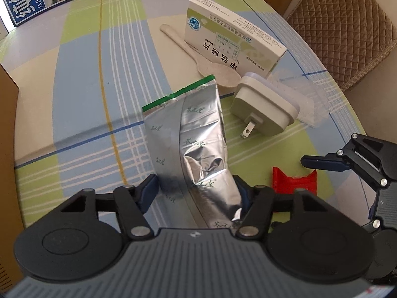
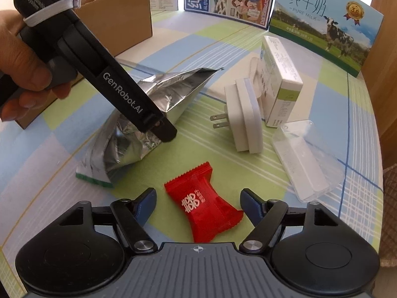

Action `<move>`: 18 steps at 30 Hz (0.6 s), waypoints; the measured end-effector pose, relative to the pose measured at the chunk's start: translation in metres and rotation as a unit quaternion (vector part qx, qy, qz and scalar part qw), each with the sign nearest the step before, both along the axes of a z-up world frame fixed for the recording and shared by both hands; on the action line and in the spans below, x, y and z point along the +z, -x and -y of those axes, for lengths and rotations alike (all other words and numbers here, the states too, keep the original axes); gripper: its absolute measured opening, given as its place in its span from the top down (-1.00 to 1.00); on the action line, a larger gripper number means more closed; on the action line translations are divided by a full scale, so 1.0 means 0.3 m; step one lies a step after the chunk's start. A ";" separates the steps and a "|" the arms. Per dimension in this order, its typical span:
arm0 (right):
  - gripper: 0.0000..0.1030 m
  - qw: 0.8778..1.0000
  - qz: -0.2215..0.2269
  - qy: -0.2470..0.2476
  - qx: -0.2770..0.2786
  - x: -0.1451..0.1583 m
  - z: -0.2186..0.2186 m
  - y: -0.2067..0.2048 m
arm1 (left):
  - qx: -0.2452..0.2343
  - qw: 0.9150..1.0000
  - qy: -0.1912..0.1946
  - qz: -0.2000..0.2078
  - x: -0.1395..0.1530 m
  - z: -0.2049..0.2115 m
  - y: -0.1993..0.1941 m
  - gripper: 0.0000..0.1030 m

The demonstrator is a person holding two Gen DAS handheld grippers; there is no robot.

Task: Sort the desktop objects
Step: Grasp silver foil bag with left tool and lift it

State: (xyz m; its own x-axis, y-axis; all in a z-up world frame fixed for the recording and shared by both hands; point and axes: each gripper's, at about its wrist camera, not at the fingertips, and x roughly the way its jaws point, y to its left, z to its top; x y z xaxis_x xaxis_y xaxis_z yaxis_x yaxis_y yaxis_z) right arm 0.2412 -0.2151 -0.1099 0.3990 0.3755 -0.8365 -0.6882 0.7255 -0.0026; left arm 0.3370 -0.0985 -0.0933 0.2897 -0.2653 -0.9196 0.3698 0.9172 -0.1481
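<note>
With the left gripper pinching the foil pouch, squeeze the candy squarely between the wide right gripper fingers.

- 1 silver foil pouch
- 1 red candy packet
- 1 white plug adapter
- 1 medicine box
- 1 spoon
- 1 clear plastic case
- 2 milk cartons
- 1 cardboard box

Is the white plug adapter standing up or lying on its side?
On its side. The adapter rests on the tablecloth with its two prongs pointing sideways, level with the table.
</note>
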 end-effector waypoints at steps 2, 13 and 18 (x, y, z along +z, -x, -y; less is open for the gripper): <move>-0.33 1.000 -0.003 -0.002 -0.003 0.000 0.003 -0.004 | -0.001 1.000 0.000 -0.004 0.005 -0.013 0.003 0.01; -0.19 0.999 -0.028 -0.012 0.008 0.012 -0.003 0.024 | -0.054 0.998 -0.013 -0.011 0.090 -0.073 0.082 0.29; -0.20 0.999 -0.025 -0.022 0.002 0.019 -0.012 0.027 | -0.042 0.999 -0.004 -0.019 0.076 -0.083 0.059 0.13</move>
State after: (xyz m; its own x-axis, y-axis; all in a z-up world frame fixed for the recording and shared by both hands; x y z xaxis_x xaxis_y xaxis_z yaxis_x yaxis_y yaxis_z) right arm 0.2331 -0.2115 -0.1041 0.3548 0.4138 -0.8383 -0.6902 0.7208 0.0637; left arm 0.3192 -0.0736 -0.0705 0.2308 -0.2791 -0.9321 0.4397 0.8845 -0.1560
